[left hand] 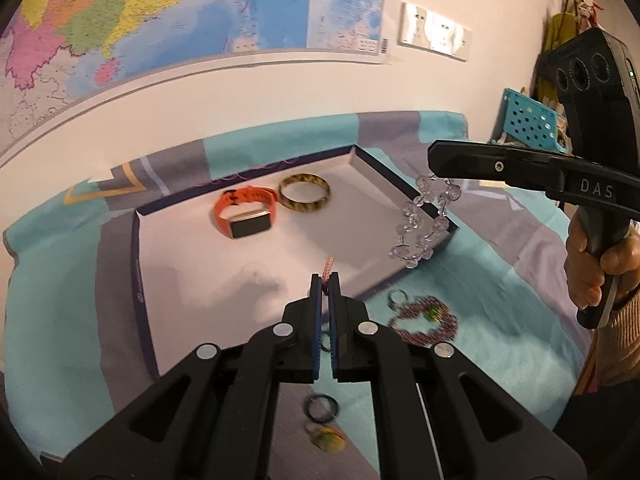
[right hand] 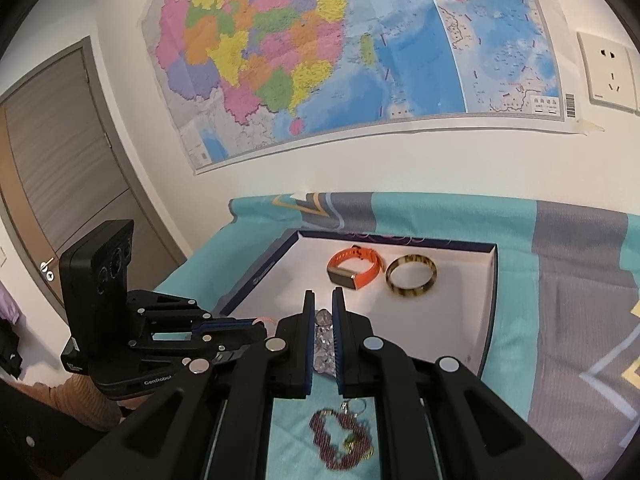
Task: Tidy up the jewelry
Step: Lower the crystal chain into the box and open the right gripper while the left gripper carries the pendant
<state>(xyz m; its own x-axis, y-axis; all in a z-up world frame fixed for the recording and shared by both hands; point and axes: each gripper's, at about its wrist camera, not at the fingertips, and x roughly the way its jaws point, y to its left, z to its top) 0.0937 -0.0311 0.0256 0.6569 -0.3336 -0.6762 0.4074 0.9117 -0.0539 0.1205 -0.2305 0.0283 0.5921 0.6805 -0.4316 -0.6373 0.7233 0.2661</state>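
Clear crystal bead bracelet (left hand: pixel 426 220): hangs pinched in the right gripper (right hand: pixel 323 300), above the near right corner of the tray (left hand: pixel 138 264). Pink braided cord (left hand: pixel 328 270): pinched in the closed left gripper (left hand: pixel 326 280), over the tray's near edge. Orange watch (left hand: pixel 246 216) and tortoiseshell bangle (left hand: pixel 304 198): inside tray, side by side. Purple beaded bracelet (left hand: pixel 424 322), black ring (left hand: pixel 321 408): on the bedspread (left hand: pixel 500 320), outside tray.

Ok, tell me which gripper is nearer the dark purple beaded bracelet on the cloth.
Right. The right gripper hangs just above and behind the dark purple beaded bracelet; the left gripper is off to its left, over the tray.
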